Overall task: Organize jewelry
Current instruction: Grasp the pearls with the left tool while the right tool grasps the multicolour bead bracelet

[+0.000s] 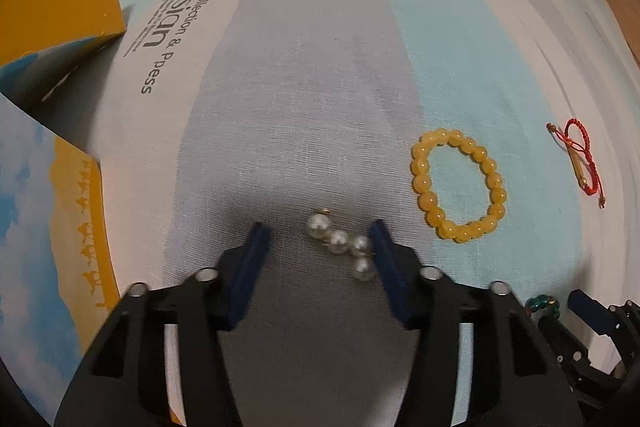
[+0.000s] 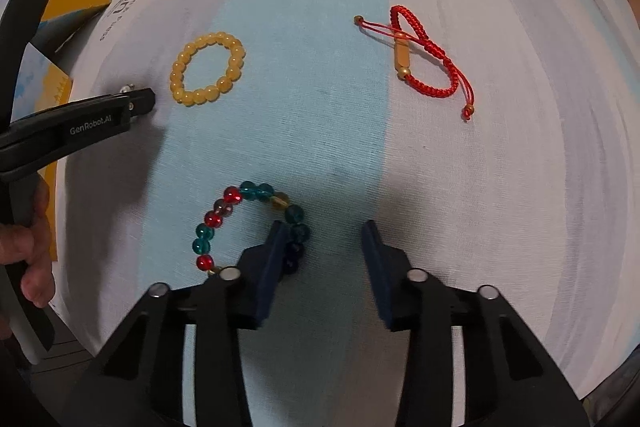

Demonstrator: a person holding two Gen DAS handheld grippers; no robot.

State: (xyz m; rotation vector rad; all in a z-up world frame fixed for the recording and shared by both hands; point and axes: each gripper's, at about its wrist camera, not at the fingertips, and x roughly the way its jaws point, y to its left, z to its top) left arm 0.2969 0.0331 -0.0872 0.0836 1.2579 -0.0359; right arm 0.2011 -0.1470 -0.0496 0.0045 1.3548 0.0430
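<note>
My left gripper (image 1: 318, 239) is open around a short string of white pearls (image 1: 342, 242) lying on the cloth; the pearls touch its right finger. A yellow bead bracelet (image 1: 458, 185) lies to the right, also in the right wrist view (image 2: 208, 67). A red cord bracelet (image 1: 578, 157) lies further right and shows in the right wrist view too (image 2: 430, 57). My right gripper (image 2: 326, 231) is open and empty, its left finger over a red, teal and amber bead bracelet (image 2: 244, 217). The left gripper (image 2: 138, 101) shows at the left of the right wrist view.
A yellow and blue box (image 1: 52, 7) stands at the far left with its lid or flap (image 1: 48, 227) nearer. The striped cloth (image 1: 304, 75) with printed lettering covers the surface. A person's hand (image 2: 28, 247) holds the left gripper's handle.
</note>
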